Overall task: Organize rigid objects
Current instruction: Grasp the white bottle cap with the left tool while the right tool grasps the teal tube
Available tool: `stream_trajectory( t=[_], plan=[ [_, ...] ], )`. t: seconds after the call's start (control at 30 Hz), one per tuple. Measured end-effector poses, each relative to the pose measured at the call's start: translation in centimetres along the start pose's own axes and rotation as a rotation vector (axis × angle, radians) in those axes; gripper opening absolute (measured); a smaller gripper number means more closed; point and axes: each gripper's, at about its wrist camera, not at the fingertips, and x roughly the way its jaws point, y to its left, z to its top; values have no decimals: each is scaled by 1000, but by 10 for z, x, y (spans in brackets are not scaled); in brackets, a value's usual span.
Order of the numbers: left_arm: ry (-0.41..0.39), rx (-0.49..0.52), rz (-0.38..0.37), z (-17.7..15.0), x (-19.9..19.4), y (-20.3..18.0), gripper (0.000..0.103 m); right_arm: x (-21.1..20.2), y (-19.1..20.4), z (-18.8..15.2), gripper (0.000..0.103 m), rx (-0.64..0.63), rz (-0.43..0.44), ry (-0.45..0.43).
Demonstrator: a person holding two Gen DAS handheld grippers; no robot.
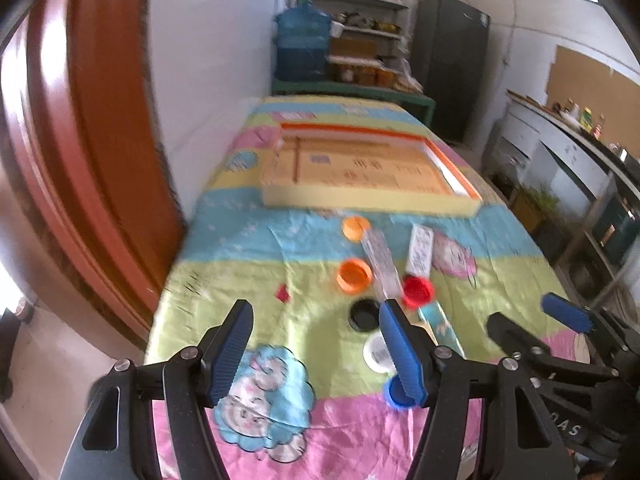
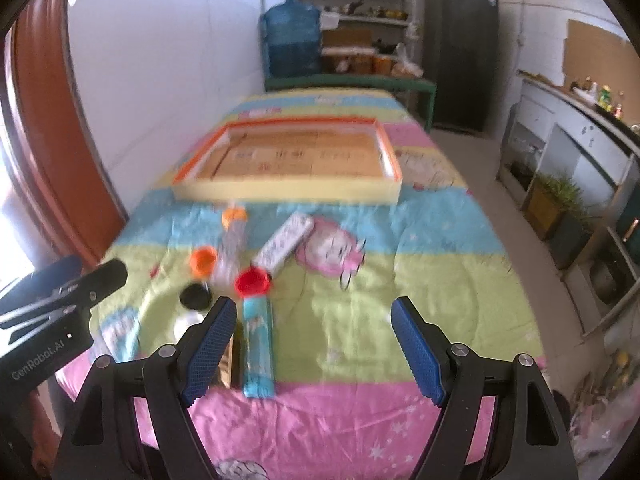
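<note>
A shallow cardboard tray with an orange rim [image 1: 368,168] [image 2: 296,160] lies on the far part of the table. In front of it lie a clear bottle with an orange cap [image 1: 380,260] [image 2: 232,240], an orange lid [image 1: 354,276] [image 2: 203,260], a red lid [image 1: 418,290] [image 2: 252,282], a black lid [image 1: 365,314] [image 2: 195,295], a white lid [image 1: 377,352], a blue lid [image 1: 398,394], a white box [image 1: 420,250] [image 2: 286,242] and a long teal box [image 1: 440,326] [image 2: 258,344]. My left gripper [image 1: 316,348] is open and empty above the table's near edge. My right gripper [image 2: 312,344] is open and empty, right of the teal box.
The table wears a colourful cartoon cloth [image 1: 256,248] [image 2: 400,300]. A white wall and a red door frame [image 1: 80,152] run along the left. A blue water jug [image 2: 290,40], shelves and a dark cabinet [image 2: 460,52] stand behind. Counters line the right.
</note>
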Motion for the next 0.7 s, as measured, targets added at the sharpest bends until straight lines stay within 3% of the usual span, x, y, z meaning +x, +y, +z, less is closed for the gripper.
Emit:
stream_trajectory(
  t=[0.17, 0.47, 0.7],
  plan=[
    [64, 45, -71, -14, 22, -14, 64, 20, -4, -14, 80, -13, 21, 51],
    [158, 78, -160, -17, 46, -22, 60, 27, -12, -19, 79, -20, 53, 57],
    [164, 143, -134, -20, 58, -29, 57, 30, -9, -18, 79, -29, 73, 67]
  ],
)
